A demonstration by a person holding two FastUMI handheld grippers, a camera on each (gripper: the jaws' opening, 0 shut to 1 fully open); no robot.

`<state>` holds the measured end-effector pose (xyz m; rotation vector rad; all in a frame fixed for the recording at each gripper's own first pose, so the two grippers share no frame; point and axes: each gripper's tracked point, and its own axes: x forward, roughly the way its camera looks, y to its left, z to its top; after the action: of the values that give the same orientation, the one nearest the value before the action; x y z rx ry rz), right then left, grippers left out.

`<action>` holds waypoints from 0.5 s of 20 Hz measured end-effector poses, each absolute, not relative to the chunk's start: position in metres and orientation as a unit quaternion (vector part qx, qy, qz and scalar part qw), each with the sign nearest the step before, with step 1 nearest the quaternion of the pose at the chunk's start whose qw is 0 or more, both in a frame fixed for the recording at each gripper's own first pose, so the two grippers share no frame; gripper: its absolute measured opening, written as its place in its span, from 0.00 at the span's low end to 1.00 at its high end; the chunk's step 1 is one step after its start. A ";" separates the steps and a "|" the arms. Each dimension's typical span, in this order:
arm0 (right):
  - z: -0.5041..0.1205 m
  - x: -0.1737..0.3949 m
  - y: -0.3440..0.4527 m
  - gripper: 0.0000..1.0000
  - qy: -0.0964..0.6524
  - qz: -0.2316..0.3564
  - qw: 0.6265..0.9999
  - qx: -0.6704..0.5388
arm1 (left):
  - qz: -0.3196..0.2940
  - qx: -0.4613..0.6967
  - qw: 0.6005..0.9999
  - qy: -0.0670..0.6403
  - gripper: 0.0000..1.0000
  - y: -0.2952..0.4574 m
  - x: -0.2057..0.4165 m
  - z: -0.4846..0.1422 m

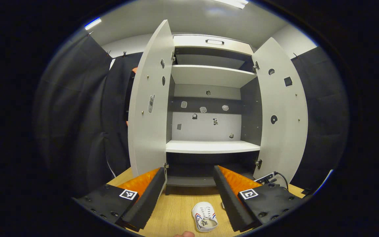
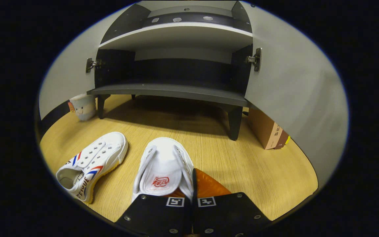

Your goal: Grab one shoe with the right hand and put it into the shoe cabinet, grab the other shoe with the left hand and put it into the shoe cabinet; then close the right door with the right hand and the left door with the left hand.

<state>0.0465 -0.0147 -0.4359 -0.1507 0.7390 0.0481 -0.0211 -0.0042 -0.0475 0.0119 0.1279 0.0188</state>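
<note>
The shoe cabinet [image 1: 211, 146] stands with its left door [image 1: 150, 105] and right door [image 1: 283, 115] swung wide, its shelves bare. In the left gripper view my left gripper [image 1: 189, 171] is held open in front of the bottom shelf, and a white shoe [image 1: 204, 216] lies on the floor below, between its fingers. In the right gripper view my right gripper [image 2: 191, 177] is shut on the right side wall of a white shoe [image 2: 163, 166] whose toe points at the cabinet. The other white shoe [image 2: 90, 163], with red and blue stripes, lies to its left.
A small plush figure [image 2: 82, 107] sits by the cabinet's left leg. A brown box [image 2: 266, 130] stands behind the right door [image 2: 294, 92]. A power strip with a cable [image 1: 265, 177] lies near the cabinet's right foot. The wooden floor [image 2: 242, 164] spreads in front.
</note>
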 end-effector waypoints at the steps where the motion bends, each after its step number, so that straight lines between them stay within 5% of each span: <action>1: -0.421 0.047 -0.010 0.01 0.346 0.025 0.936 -0.065 | 0.008 0.004 0.998 0.063 0.96 -0.004 -0.021 -0.049; 10: -0.222 0.059 0.036 0.00 0.215 0.050 0.975 -0.022 | -0.009 -0.017 0.999 0.050 0.97 -0.004 -0.017 -0.056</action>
<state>0.0588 0.0364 -0.2218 -0.0452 0.4341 0.1005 -0.0168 -0.0045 -0.0562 -0.0345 0.1002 -0.0181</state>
